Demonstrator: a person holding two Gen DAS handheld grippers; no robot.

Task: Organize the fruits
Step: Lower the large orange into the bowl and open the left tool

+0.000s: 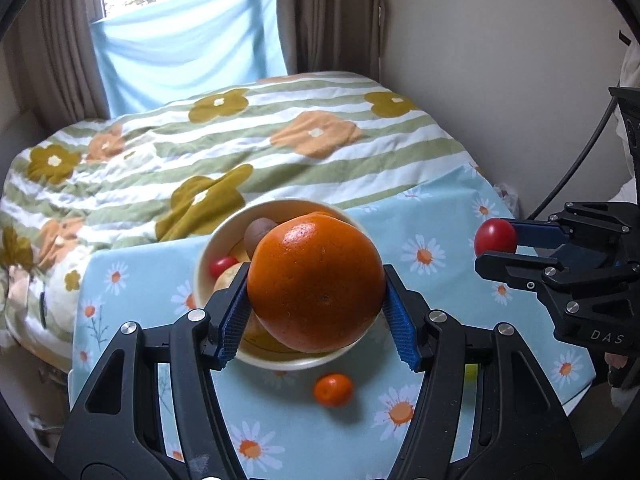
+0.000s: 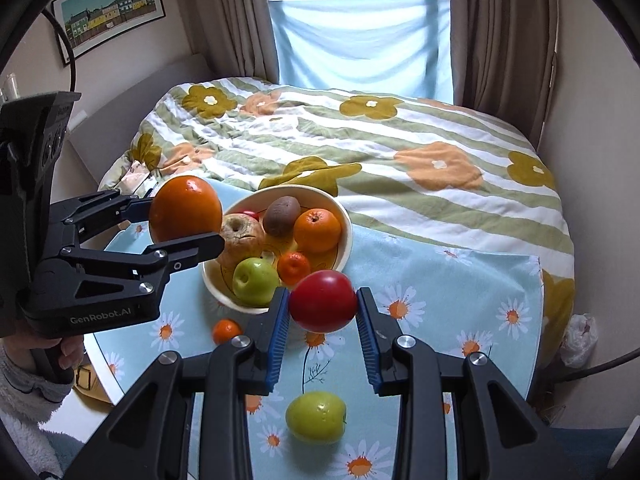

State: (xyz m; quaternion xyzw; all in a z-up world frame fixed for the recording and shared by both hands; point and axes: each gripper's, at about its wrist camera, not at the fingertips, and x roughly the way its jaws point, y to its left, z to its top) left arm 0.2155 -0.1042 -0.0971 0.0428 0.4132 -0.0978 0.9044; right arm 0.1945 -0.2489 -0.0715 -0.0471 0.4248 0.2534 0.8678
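Left hand-held gripper (image 1: 316, 304) clamps a big orange (image 1: 316, 282) (stem-dimple facing camera); right hand-held gripper (image 2: 323, 320) pinches a red apple (image 2: 323, 307).

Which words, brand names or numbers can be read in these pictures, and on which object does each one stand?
"GenRobot.AI": on the black body of the left gripper, seen in the right wrist view.
"DAS": on the black body of the right gripper, seen in the left wrist view; the print may continue out of sight.
The framed picture on the wall shows coloured houses; no text on it is readable.
No print shows on the fruit, the bowl or the tablecloth.
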